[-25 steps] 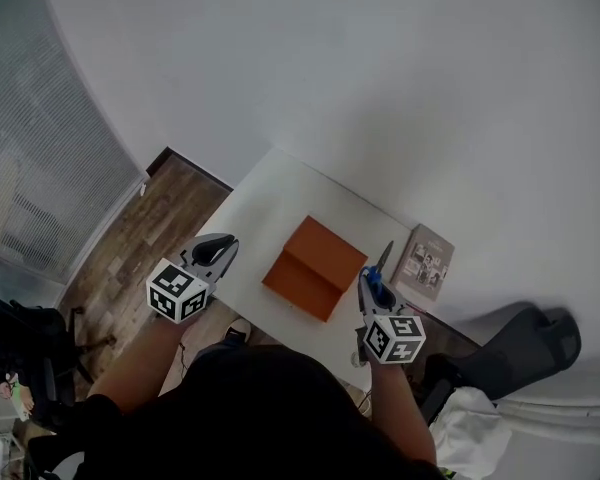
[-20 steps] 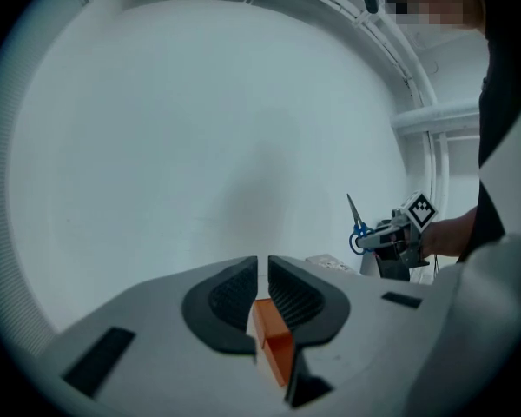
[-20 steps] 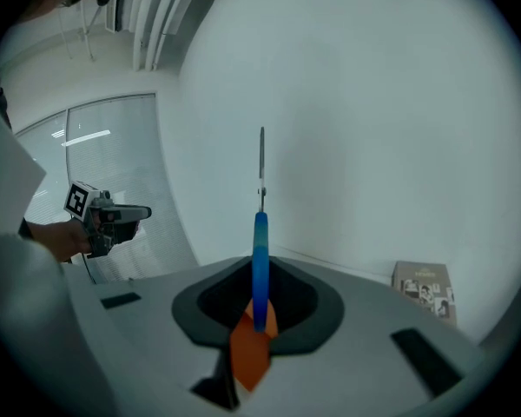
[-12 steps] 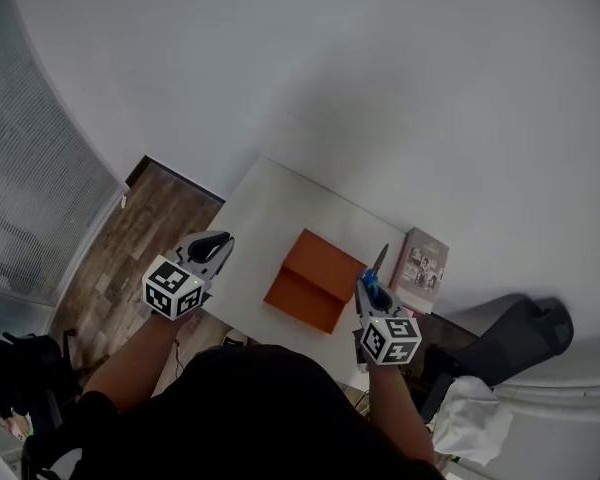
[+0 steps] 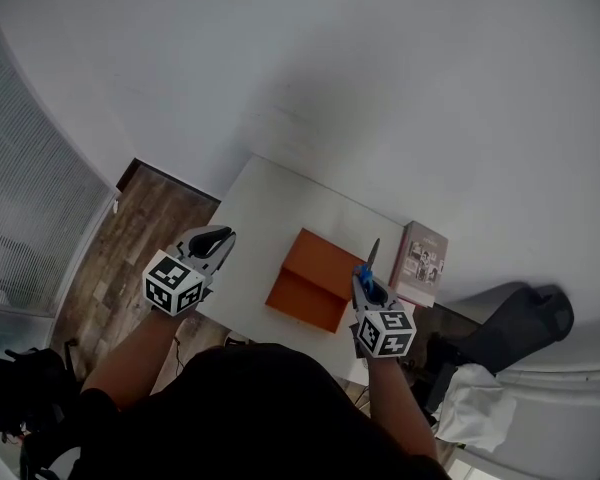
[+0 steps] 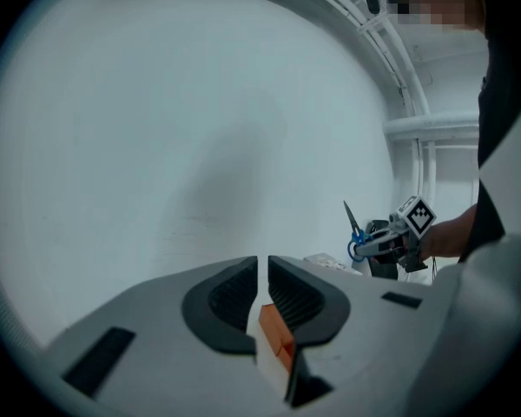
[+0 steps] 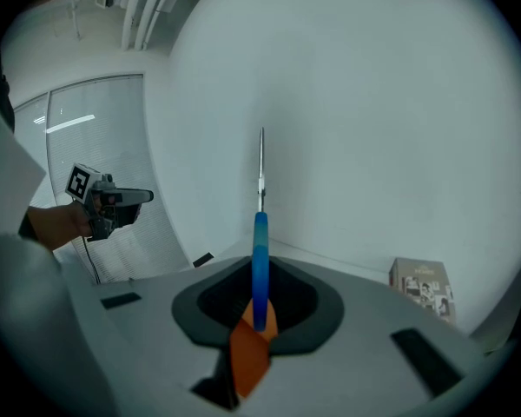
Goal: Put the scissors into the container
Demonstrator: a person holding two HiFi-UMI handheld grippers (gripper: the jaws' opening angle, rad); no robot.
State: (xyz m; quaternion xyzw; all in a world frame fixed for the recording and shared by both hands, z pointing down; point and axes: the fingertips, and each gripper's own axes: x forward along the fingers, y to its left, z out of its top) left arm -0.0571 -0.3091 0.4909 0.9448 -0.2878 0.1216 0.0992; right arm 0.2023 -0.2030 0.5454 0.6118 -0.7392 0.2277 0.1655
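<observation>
Scissors [image 7: 260, 254] with a blue handle stand gripped in the right gripper [image 7: 260, 298], whose jaws are closed on the handle, so that the slim metal blades point straight out beyond the jaw tips towards the pale wall. From the head view this gripper is held off the worktop [image 5: 270, 203] towards its near right part, just beside the right side of the container [image 5: 315, 280], with the blade tip over the gap between that box and the book [image 5: 421, 264]. The container is an open orange box resting close to the worktop's near edge, about midway along it; the scissors are not inside it. The book lies flat at the worktop's right edge, apart from the box. The left gripper [image 5: 218, 238] is held in the air over the near left edge of the worktop, well apart from the other one; its jaws are drawn together to a thin slit with nothing between them, and through that slit a strip of the orange box shows below.
</observation>
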